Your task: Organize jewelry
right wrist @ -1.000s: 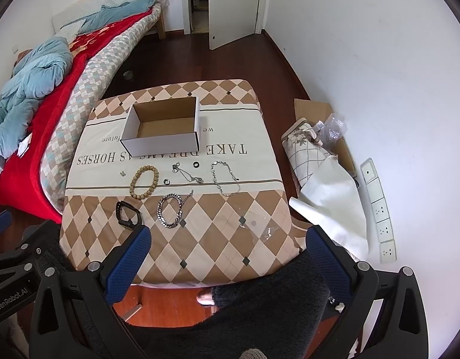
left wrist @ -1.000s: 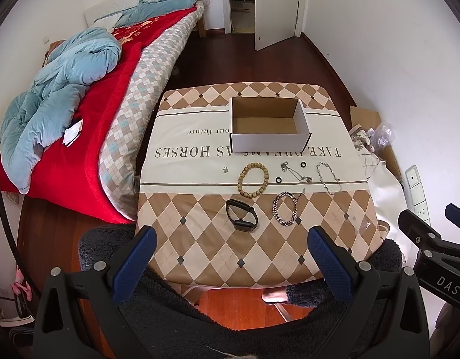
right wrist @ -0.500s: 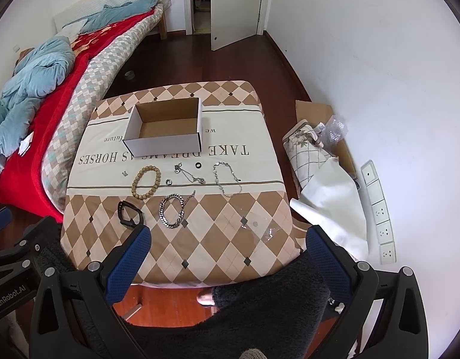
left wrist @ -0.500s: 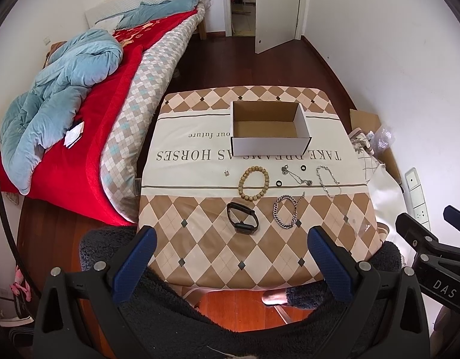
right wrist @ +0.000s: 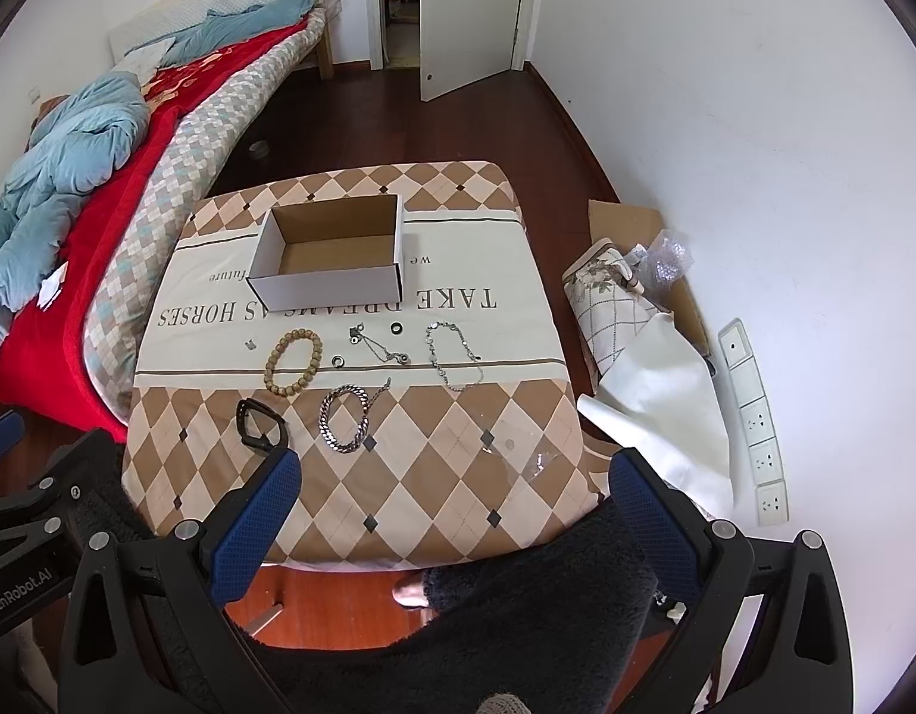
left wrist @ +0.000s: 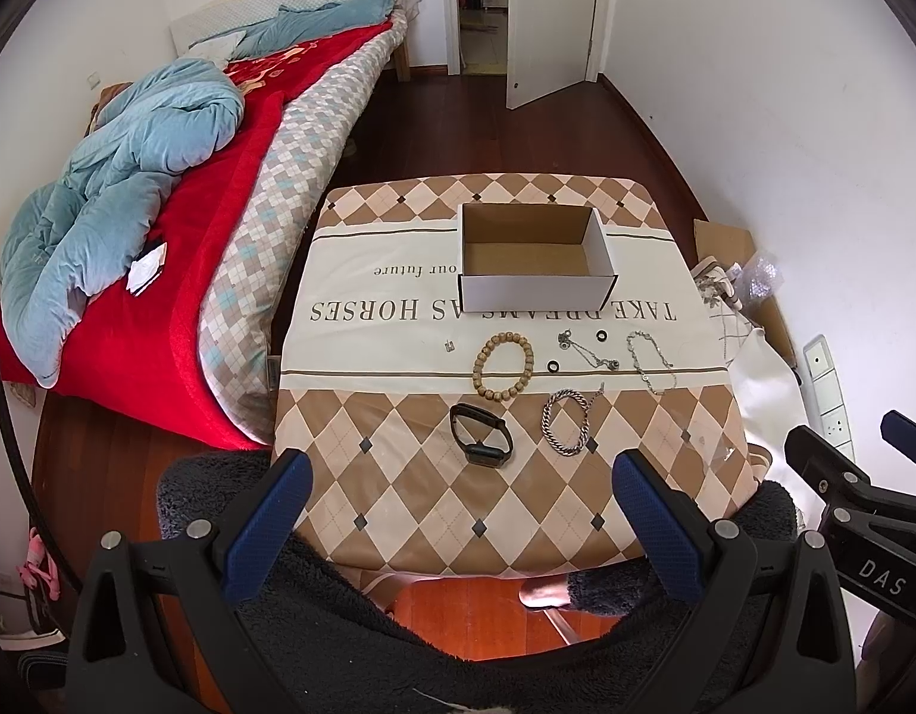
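Note:
An empty white cardboard box [left wrist: 535, 288] [right wrist: 333, 282] stands at the back middle of a table with a diamond-pattern cloth [left wrist: 398, 494]. In front of it lie a wooden bead bracelet [left wrist: 503, 367] [right wrist: 294, 362], a black watch band [left wrist: 480, 441] [right wrist: 260, 431], a thick silver chain bracelet [left wrist: 568, 429] [right wrist: 344, 416], a thin silver chain [left wrist: 651, 360] [right wrist: 452, 354], a pendant chain [left wrist: 588, 352] and small rings [left wrist: 602, 335]. My left gripper [left wrist: 458, 511] is open and empty, above the table's near edge. My right gripper [right wrist: 452, 506] is open and empty, also short of the jewelry.
A bed with a red cover and a blue quilt [left wrist: 124, 190] runs along the left. Bags and flat cardboard [right wrist: 636, 309] lie on the floor right of the table by the white wall. An open door [left wrist: 547, 18] is at the back.
Both grippers have drawn back and up a little, so the table and jewelry look slightly smaller and farther. Nothing on the table has moved.

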Demonstrator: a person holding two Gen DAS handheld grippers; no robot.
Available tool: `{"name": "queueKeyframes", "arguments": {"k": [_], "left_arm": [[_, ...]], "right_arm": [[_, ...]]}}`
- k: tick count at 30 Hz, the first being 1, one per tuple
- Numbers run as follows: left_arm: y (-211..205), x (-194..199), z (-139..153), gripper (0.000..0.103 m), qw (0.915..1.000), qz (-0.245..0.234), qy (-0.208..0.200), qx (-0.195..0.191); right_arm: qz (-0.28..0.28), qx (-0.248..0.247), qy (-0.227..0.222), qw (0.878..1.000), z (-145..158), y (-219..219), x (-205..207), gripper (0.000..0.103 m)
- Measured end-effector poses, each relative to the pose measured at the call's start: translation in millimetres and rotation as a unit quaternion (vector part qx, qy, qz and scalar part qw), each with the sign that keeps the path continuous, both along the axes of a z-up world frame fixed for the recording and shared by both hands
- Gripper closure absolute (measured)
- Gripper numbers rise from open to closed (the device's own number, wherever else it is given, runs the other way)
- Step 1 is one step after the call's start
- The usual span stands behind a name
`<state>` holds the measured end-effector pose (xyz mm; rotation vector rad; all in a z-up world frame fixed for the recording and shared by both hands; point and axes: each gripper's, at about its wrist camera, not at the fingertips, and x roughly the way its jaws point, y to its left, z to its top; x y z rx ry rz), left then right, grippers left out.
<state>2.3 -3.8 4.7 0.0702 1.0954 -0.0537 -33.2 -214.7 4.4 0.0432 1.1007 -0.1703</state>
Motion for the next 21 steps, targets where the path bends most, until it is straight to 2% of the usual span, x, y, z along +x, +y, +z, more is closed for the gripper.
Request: {"name": "queueKeyframes", "arguments": {"k": [21], "left_arm": [[-2.6, 1.2, 2.4, 0.0, 1.0, 0.001, -0.005, 0.0]], "right_arm": [[0.0, 0.001, 0.0, 1.0, 0.9, -0.6, -1.0, 0.0]]}}
